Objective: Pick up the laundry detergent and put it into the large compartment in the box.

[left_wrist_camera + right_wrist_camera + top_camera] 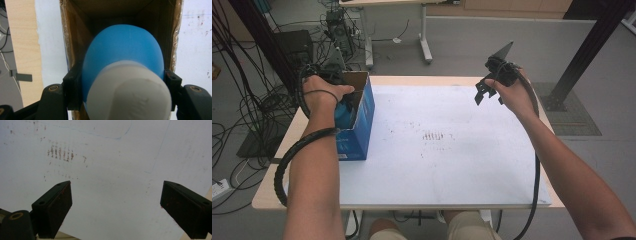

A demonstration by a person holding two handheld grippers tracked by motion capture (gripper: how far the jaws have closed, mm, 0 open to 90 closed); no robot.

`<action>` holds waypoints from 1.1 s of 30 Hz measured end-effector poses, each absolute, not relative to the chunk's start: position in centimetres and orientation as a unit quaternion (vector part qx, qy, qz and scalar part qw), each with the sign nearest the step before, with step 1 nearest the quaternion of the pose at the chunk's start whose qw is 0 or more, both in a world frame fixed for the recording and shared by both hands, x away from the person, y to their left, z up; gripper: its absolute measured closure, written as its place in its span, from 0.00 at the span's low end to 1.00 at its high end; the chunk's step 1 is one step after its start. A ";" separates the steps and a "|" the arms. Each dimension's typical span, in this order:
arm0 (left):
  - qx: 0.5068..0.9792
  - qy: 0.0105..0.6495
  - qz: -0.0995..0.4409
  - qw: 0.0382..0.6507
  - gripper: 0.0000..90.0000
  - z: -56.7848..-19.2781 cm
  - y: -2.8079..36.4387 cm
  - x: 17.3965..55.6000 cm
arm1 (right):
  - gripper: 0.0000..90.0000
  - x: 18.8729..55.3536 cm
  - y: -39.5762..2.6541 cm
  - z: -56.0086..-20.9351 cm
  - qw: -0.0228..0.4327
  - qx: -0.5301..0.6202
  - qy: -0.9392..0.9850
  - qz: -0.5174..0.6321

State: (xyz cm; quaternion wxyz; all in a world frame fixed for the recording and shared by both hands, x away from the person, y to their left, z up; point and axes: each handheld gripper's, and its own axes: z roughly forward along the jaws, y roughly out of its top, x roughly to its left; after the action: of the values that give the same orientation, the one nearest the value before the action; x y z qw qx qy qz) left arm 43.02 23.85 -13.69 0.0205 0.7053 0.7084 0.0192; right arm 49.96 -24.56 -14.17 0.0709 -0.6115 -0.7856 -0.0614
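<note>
Bottle (122, 62) long axis into box (75, 30); cap toward camera

The high view looks forward and down over the white table sheet (452, 150). The left gripper view peers closely into the open blue cardboard box (75, 37); the right gripper view faces that sheet's brown smudges (60, 152), which the high view shares.

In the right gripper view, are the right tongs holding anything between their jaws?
No: the right tongs stand wide open with only the bare white table mat showing between the two black jaws.
</note>
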 end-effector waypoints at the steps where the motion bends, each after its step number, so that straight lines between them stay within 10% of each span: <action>1: 0.705 0.709 0.020 0.021 0.41 -13.8 23.8 43.0 | 0.12 50.0 -24.5 -14.2 0.071 -0.611 -0.786 -0.060; 33: 0.715 0.699 0.012 0.003 0.41 -16.5 23.5 43.5 | 0.12 50.2 -24.6 -14.5 0.073 -0.613 -0.785 -0.059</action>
State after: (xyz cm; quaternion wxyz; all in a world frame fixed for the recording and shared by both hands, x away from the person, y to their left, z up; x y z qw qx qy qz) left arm 43.53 23.45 -16.45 0.0028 0.7146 0.6994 0.0122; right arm 50.16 -24.63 -14.50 0.0728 -0.6126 -0.7848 -0.0593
